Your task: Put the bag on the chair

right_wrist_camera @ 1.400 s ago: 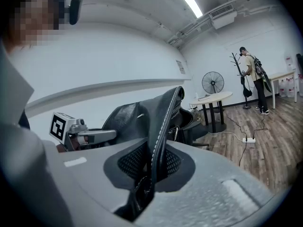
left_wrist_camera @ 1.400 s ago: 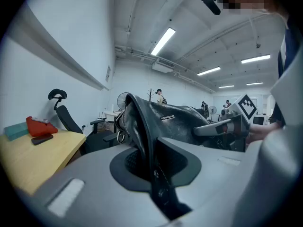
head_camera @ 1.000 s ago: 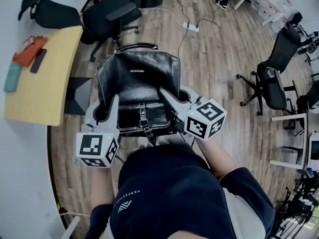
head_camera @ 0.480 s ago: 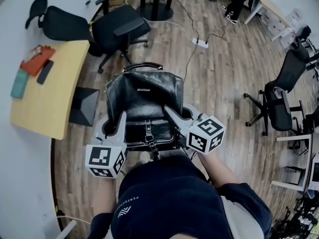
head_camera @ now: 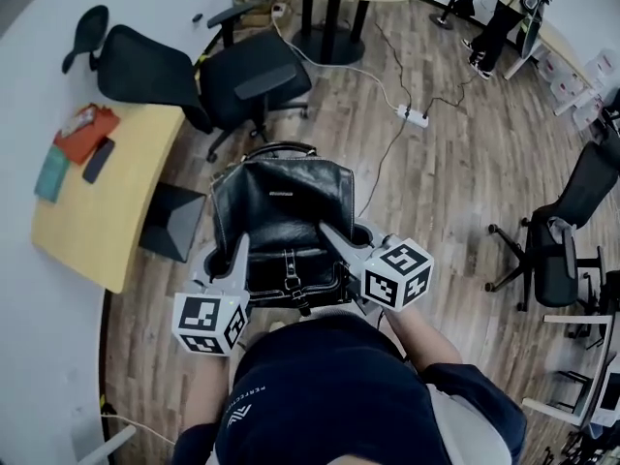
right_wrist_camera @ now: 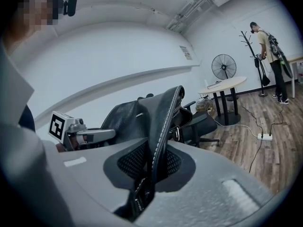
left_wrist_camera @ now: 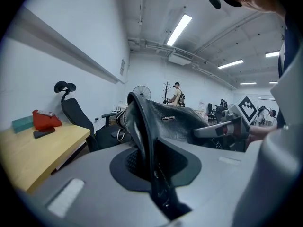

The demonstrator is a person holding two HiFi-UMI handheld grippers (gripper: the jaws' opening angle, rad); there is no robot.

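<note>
From the head view, the black bag point(head_camera: 281, 211) hangs above the wood floor point(head_camera: 455, 182) between the left gripper point(head_camera: 238, 252) and the right gripper point(head_camera: 334, 235), short of the black chair point(head_camera: 247, 76). In the left gripper view, narrow jaws pinch the bag's leather edge. In the right gripper view, narrow jaws clamp its stitched edge.

Head view: high, steeply down past own torso point(head_camera: 329, 386) onto bag point(head_camera: 281, 206), left gripper point(head_camera: 235, 252), right gripper point(head_camera: 334, 235), wood floor point(head_camera: 446, 192). Left gripper view: low, hard against bag's left edge, facing along jaws toward desk point(left_wrist_camera: 33, 150) and chair point(left_wrist_camera: 78, 119). Right gripper view: equally close at right edge, facing round table point(right_wrist_camera: 222, 85). Shared across all three: bag, chair. Also in each gripper view: the opposite gripper.
</note>
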